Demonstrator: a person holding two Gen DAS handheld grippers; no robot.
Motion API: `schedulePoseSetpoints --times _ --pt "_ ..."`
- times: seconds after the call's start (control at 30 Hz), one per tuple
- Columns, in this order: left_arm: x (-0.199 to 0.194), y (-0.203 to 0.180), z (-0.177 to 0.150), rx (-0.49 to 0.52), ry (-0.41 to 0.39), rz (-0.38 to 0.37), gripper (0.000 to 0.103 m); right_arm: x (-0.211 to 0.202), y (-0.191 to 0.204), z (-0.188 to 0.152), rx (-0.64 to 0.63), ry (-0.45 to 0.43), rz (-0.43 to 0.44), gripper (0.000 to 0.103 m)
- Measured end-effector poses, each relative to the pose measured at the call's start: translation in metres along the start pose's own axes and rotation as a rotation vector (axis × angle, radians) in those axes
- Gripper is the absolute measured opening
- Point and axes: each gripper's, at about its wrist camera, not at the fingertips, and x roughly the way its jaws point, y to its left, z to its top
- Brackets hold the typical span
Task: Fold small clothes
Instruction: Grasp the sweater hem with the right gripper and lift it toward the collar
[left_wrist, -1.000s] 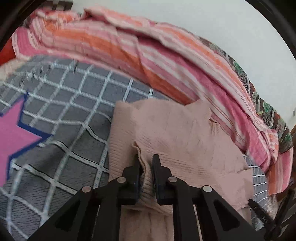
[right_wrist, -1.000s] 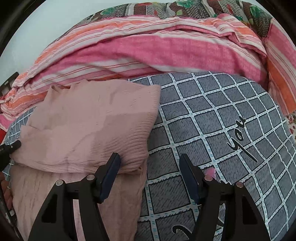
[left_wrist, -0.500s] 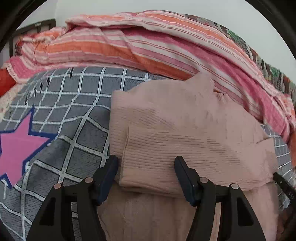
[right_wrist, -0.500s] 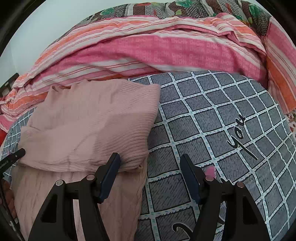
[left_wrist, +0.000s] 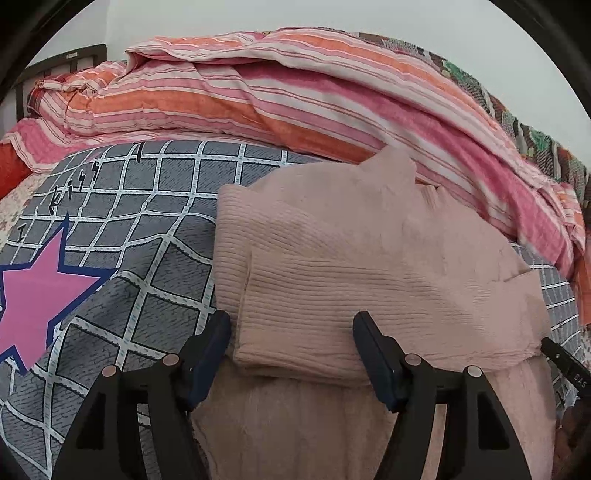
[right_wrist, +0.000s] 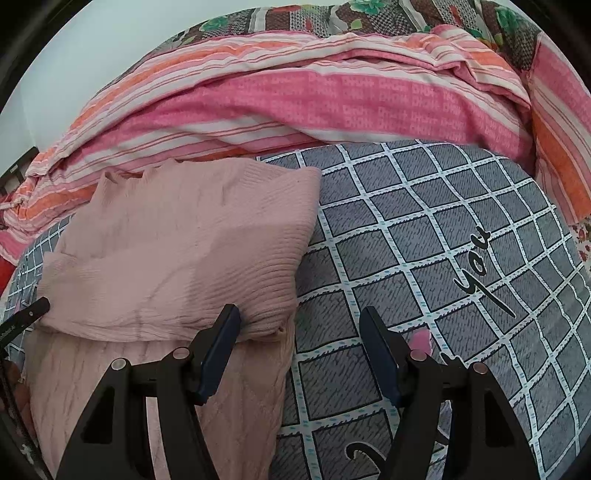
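Observation:
A pale pink ribbed knit garment (left_wrist: 351, 258) lies on the grey checked bedspread (left_wrist: 147, 206), with its upper part folded down over the lower part. My left gripper (left_wrist: 291, 332) is open and empty, its jaws standing either side of the folded edge's left end. In the right wrist view the garment (right_wrist: 177, 258) lies at the left. My right gripper (right_wrist: 299, 328) is open and empty, with its left finger (right_wrist: 221, 343) by the fold's right corner and the right finger over the bedspread (right_wrist: 424, 229).
A rumpled pink, orange and white striped blanket (left_wrist: 295, 96) is piled along the far side of the bed, also in the right wrist view (right_wrist: 295, 96). A dark headboard (left_wrist: 55, 62) stands at far left. A pink star print (left_wrist: 33, 295) marks the bedspread.
My left gripper has opened and let go of the garment's fold, which now lies flat. It has drawn back slightly. My right gripper has stayed open and hardly moved.

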Motion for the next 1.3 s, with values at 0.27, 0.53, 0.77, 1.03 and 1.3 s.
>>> schedulePoseSetpoints --times 0.27,0.53,0.77,1.03,1.3 --pt "-0.013 0.008 -0.005 -0.03 -0.02 -0.079 0.066 -0.018 -0.002 -0.002 0.006 -0.061 0.004 0.066" --pt "-0.032 0.006 -0.023 -0.002 -0.02 -0.114 0.065 -0.047 -0.006 -0.015 0.007 -0.078 0.066 0.066" --pt "-0.071 0.024 -0.047 -0.07 -0.103 -0.122 0.067 -0.088 -0.002 -0.046 -0.045 -0.18 0.045 0.066" --pt "-0.107 0.054 -0.089 -0.103 -0.105 -0.169 0.068 -0.13 -0.016 -0.102 -0.052 -0.159 0.134 0.066" --pt "-0.122 0.071 -0.124 -0.109 0.01 -0.307 0.068 -0.162 -0.001 -0.13 -0.048 -0.098 0.222 0.065"
